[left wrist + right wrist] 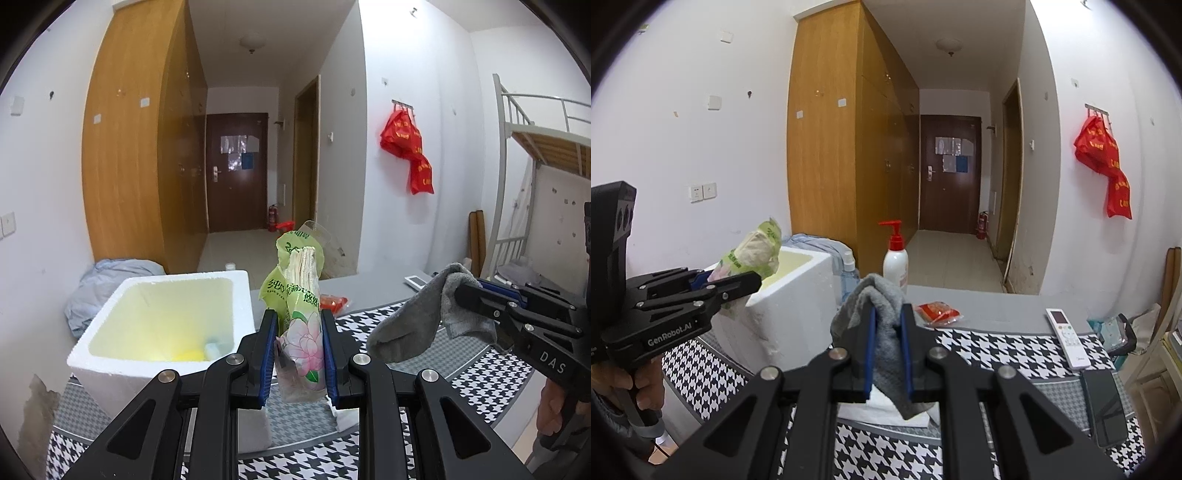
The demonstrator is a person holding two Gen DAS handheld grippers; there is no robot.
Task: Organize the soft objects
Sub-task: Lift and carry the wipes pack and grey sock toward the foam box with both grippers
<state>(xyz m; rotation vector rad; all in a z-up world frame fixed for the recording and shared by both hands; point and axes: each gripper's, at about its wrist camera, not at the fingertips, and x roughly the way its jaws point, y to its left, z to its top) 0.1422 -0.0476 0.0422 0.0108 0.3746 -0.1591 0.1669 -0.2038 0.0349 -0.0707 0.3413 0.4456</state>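
Left gripper pinching tissue pack, right gripper pinching grey sock; foam box at nine o'clock, neither item dropped in yet.

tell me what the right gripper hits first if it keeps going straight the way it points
Likely the red packet on the table, just right of the right gripper, which holds the grey cloth. Depth is hard to judge.

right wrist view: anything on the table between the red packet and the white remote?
Nothing. In the right wrist view the stretch between the red packet and the white remote is bare grey and houndstooth cloth.
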